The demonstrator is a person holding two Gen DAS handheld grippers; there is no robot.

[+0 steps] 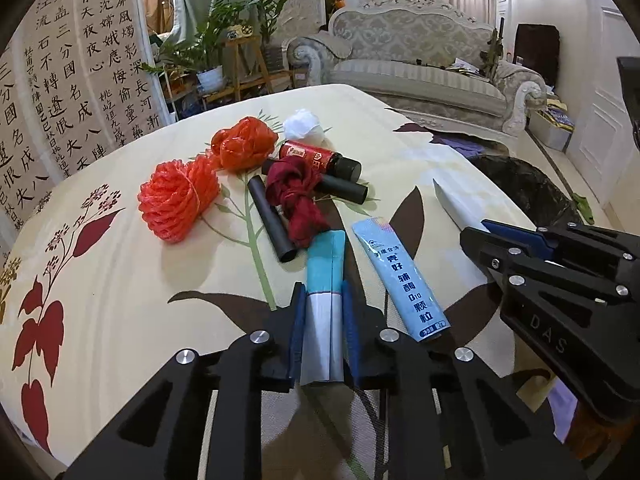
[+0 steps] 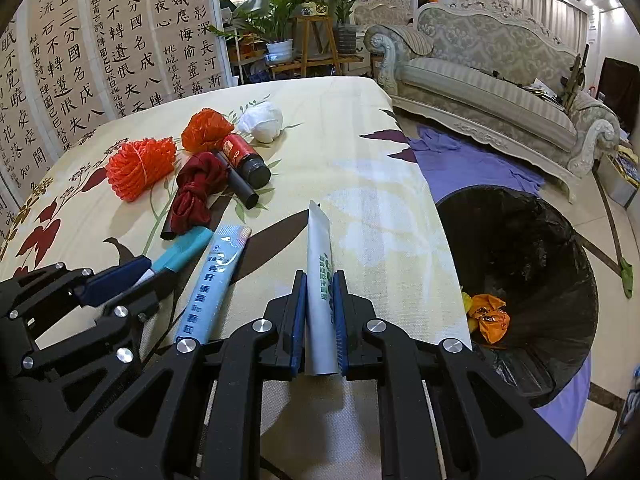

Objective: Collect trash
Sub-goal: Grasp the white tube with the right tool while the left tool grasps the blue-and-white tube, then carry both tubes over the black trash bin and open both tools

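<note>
Left claw (image 1: 323, 332): closed narrow on teal-and-white packet (image 1: 324, 280), pads pressing both long edges near its white end; teal end lying free toward the clutter.
Right claw (image 2: 319, 320): closed narrow on white sachet with green print (image 2: 319, 264), held edge-on, tip pointing away over the surface (image 2: 360, 152).
Loose on the surface between the two claws: pale blue sachet (image 1: 400, 276), touching neither.
Further back, in a cluster: red mesh bundle (image 1: 178, 204), orange bag (image 1: 244, 144), dark red cloth knot (image 1: 296, 196), two black tubes (image 1: 270, 220), red-labelled bottle (image 1: 320, 158), white wad (image 1: 306, 125).
Beside the surface edge, on the floor: black-lined bin (image 2: 516, 264), orange wrappers already inside.

Risks, as judged:
- Thin, slick packets gripped by their edges; likely to buckle or slip during a fast swing.
- Bin on the right-hand side only; long reach for left claw, possible drop onto the floor or purple cloth (image 2: 460, 164).
- Claws close together; collision or nudging of the pale blue sachet possible on lift.
</note>
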